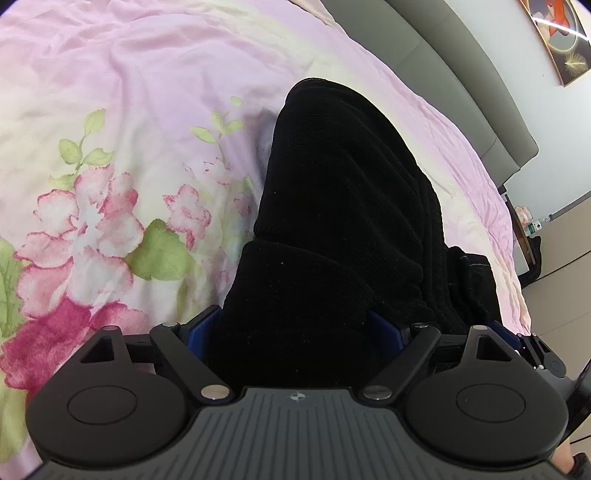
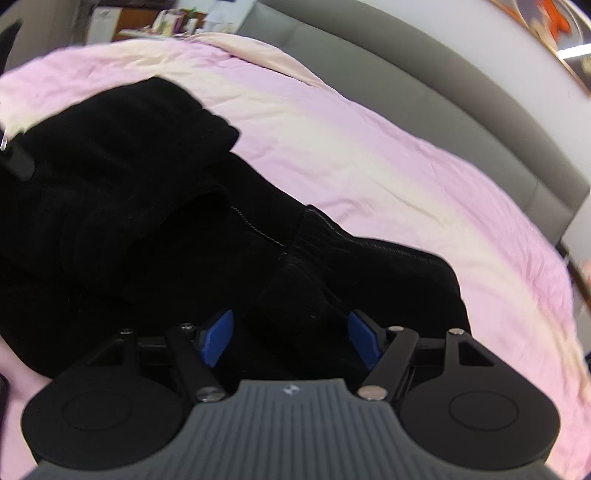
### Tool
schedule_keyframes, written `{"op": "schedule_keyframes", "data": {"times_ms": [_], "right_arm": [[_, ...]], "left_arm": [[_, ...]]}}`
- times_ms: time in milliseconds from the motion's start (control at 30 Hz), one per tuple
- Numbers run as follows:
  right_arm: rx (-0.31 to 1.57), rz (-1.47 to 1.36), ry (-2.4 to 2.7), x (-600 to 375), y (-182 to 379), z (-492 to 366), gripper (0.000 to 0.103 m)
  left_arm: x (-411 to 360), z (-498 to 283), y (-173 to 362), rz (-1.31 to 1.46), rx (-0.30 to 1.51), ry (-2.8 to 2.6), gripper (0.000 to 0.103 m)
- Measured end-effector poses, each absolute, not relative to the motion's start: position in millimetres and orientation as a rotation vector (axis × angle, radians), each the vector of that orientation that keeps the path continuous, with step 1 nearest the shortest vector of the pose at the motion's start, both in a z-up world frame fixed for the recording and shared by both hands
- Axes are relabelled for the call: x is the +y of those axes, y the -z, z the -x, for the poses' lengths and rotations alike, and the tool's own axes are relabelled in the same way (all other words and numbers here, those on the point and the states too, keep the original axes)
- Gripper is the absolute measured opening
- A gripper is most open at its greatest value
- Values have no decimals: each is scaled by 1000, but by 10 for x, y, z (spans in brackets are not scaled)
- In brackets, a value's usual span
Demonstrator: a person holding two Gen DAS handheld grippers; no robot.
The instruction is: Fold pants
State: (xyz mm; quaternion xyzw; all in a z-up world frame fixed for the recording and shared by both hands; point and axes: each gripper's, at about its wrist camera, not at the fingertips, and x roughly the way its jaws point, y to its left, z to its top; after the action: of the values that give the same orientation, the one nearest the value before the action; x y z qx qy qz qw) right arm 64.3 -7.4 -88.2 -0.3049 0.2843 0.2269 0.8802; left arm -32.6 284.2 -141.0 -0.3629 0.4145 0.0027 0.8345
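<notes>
Black ribbed pants (image 1: 343, 206) lie on a pink floral bedspread (image 1: 110, 155), partly folded over on themselves. In the left wrist view a thick bunch of the fabric fills the space between the blue fingers (image 1: 201, 330) of my left gripper (image 1: 295, 332), whose jaws stand wide apart. In the right wrist view the pants (image 2: 147, 206) spread to the left, with a ribbed waistband or cuff fold (image 2: 314, 258) running into my right gripper (image 2: 291, 338). Its blue fingers (image 2: 218, 338) stand wide apart with fabric between them.
A grey padded headboard (image 2: 461, 96) runs along the far side of the bed. A framed picture (image 1: 557, 40) hangs on the wall above it. A bedside shelf with small items (image 2: 166, 22) is at the far left. The bed's edge (image 1: 513, 236) and floor are at right.
</notes>
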Motion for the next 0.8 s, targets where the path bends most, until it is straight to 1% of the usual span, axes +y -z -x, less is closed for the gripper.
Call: {"op": "schedule_keyframes", "data": {"times_ms": [100, 167, 233, 333, 500, 533, 567, 600, 633, 733, 800], "right_arm": [[489, 849, -429, 40, 1088, -586, 65], [488, 900, -463, 42, 1175, -630, 64], [513, 924, -503, 40, 1221, -696, 57], [481, 1015, -553, 101, 1269, -638, 54], [406, 1146, -533, 156, 1349, -546, 54], [413, 1149, -529, 168, 1362, -565, 52], [428, 1142, -528, 177, 1361, -580, 48], [449, 1130, -523, 188, 1353, -615, 36], [476, 1100, -523, 210, 1331, -674, 33], [558, 912, -519, 191, 1121, -796, 26], [547, 785, -519, 128, 893, -825, 25]], "left_arm": [[2845, 329, 1409, 770, 878, -5, 99], [2848, 328, 1409, 772, 879, -4, 99], [2854, 325, 1407, 773, 881, -2, 99], [2852, 321, 1403, 772, 883, -3, 99], [2850, 313, 1397, 772, 886, -1, 99], [2850, 315, 1399, 771, 885, -1, 99], [2851, 318, 1401, 771, 884, 0, 99], [2854, 321, 1404, 772, 884, 1, 99], [2856, 325, 1405, 775, 883, 1, 99], [2864, 330, 1409, 781, 884, 1, 99], [2865, 326, 1410, 782, 885, -1, 99]]}}
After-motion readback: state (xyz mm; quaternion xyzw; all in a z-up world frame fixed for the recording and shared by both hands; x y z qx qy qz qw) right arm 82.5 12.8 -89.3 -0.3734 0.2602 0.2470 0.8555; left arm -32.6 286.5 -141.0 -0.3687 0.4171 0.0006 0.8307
